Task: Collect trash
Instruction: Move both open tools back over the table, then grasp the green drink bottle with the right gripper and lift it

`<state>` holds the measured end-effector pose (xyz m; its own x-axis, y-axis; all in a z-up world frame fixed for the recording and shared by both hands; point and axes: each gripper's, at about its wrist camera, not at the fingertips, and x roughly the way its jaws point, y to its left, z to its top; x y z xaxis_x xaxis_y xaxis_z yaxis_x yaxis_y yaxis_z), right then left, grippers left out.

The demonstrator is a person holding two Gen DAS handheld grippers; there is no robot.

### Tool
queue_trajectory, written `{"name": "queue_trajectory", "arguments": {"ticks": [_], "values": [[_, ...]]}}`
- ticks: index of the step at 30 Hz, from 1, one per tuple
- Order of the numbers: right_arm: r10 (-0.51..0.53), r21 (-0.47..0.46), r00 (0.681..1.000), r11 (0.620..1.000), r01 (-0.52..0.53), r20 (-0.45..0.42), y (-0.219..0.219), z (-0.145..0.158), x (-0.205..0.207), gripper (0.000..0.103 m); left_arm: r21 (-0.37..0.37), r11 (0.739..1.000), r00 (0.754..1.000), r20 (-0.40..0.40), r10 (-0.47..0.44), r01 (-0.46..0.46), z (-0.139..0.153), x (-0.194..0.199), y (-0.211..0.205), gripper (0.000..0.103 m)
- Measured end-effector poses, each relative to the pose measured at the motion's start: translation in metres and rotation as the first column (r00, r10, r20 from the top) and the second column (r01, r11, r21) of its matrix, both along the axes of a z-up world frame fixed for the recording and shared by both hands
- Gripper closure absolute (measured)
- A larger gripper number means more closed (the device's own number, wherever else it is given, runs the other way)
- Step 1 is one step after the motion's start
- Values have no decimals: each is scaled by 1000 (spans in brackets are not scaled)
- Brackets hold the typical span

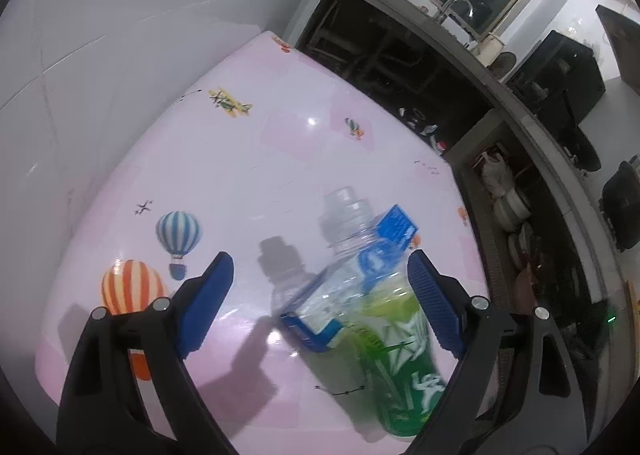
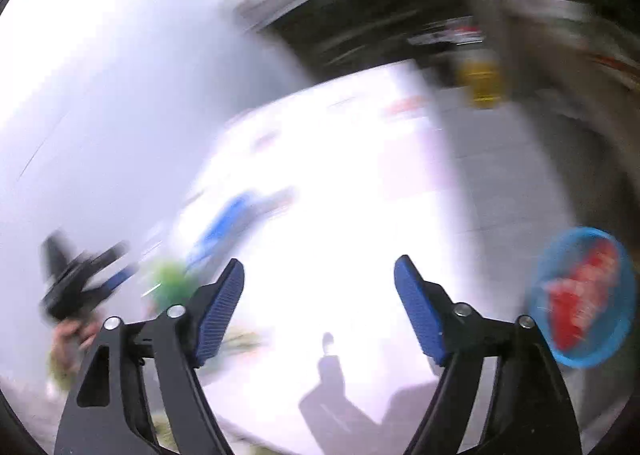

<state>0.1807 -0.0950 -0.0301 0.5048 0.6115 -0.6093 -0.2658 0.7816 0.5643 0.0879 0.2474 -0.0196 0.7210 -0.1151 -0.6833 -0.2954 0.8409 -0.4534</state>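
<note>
1. While lying tipped over on the pink table (image 1: pixel 240 159), shows as a clear plastic bottle (image 1: pixel 360 295): ribbed neck and cap end pointing away, green printed wrap around the body, a loose blue label (image 1: pixel 394 225) peeling off near the shoulder. Slightly smeared by motion.
2. Rests on the cloth near the table's right edge, among printed hot-air balloons and small planes.
3. Sits between the fingers of the left gripper (image 1: pixel 320 257), far off centre: body close against the right-hand pad (image 1: pixel 434 299), contact there not clear; wide gap of bare cloth to the left-hand pad (image 1: pixel 204 307).
4. Left jaws spread wide, not clamping the bottle.
5. From the right wrist view, heavily blurred: same bottle only a green and blue smear (image 2: pixel 172 287) far left, just beside the other gripper and the hand holding it.
6. Right gripper (image 2: pixel 318 265) released, jaws well apart, only bright tabletop between them; bottle well apart from these jaws.
7. Off the table at the right edge, a round blue tub (image 2: pixel 584 295) with something red inside.
</note>
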Motion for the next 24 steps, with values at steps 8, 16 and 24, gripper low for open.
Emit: {"name": "queue_trajectory", "arguments": {"ticks": [8,16,24], "values": [[387,-142,922,914,-381,18,176,29,24,22,89,995,999,-10,39,-38,-7,-25,17,19],[471,-317,878,822,-473,-86,241,10,30,22,99,992,997,17,80,-81,-10,-55,42,19],[481,-322,867,806,-497,-134,254,-3,31,43,75,995,998,26,60,-61,-15,-57,46,19]]}}
